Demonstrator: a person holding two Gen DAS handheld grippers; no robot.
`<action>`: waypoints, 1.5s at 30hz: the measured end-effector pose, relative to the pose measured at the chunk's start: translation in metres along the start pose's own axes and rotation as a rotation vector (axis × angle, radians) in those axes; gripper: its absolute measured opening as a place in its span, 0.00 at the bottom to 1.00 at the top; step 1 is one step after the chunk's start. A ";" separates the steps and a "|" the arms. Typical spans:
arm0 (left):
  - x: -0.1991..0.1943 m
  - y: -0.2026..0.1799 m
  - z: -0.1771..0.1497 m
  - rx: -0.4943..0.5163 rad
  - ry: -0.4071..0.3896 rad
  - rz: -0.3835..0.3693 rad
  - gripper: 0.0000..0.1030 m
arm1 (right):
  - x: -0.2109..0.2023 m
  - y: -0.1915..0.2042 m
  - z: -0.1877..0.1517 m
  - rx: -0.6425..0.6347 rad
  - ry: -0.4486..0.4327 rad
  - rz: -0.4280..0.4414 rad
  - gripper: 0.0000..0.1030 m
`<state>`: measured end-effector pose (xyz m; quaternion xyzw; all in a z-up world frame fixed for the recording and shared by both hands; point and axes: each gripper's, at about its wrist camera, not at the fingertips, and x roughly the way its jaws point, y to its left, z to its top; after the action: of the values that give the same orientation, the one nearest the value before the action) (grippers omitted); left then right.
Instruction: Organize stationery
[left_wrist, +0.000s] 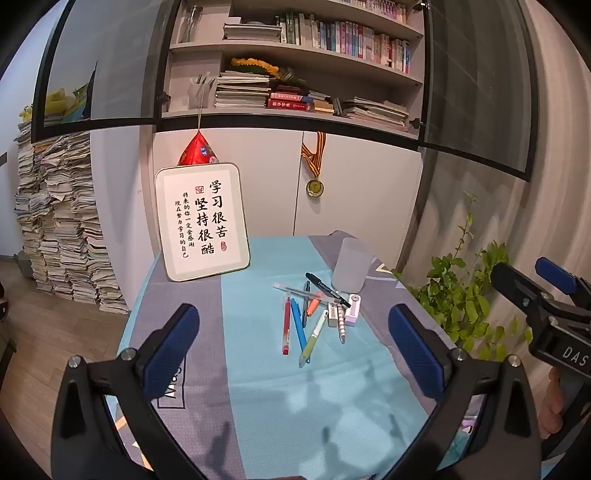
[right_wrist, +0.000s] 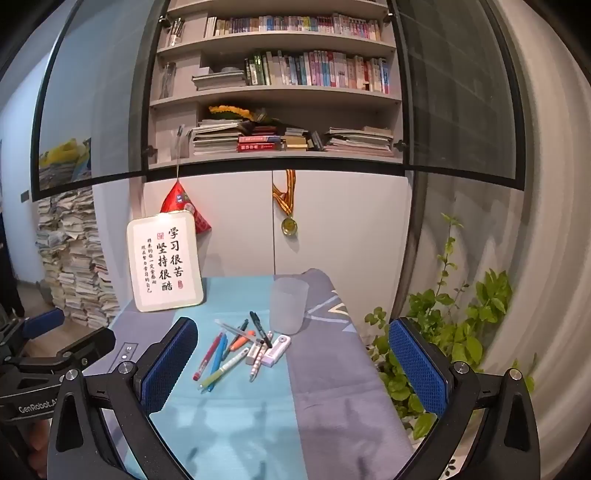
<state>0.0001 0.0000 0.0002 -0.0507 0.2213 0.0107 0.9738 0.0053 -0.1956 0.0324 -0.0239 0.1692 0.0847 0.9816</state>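
Several pens lie in a loose pile (left_wrist: 314, 314) on the blue and grey cloth: a red pen (left_wrist: 286, 325), a blue pen (left_wrist: 298, 328), a green pen (left_wrist: 313, 341), an orange marker (left_wrist: 314, 302) and a black marker (left_wrist: 327, 290). A white eraser (left_wrist: 332, 314) and a pink correction tape (left_wrist: 352, 309) lie beside them. A frosted cup (left_wrist: 351, 264) stands upright just behind. The pile also shows in the right wrist view (right_wrist: 240, 350), with the cup (right_wrist: 289, 304). My left gripper (left_wrist: 293, 350) is open and empty, held above the table short of the pile. My right gripper (right_wrist: 293, 365) is open and empty, likewise.
A framed calligraphy sign (left_wrist: 201, 221) leans at the table's back left. A white cabinet with a hanging medal (left_wrist: 315, 186) stands behind, bookshelves above. A green plant (left_wrist: 465, 291) is right of the table; tall paper stacks (left_wrist: 62, 229) stand at left.
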 end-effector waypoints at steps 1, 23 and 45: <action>0.000 0.000 0.000 -0.006 0.003 -0.003 0.99 | 0.000 0.000 0.000 -0.008 0.007 -0.001 1.00; 0.001 -0.002 -0.001 0.024 -0.010 0.006 0.99 | -0.002 0.000 -0.002 0.015 -0.008 -0.001 1.00; 0.010 -0.004 -0.003 0.040 0.005 0.009 0.99 | 0.002 0.001 -0.003 0.017 -0.001 0.000 1.00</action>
<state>0.0082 -0.0039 -0.0070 -0.0303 0.2244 0.0104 0.9740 0.0062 -0.1949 0.0293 -0.0152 0.1692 0.0833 0.9819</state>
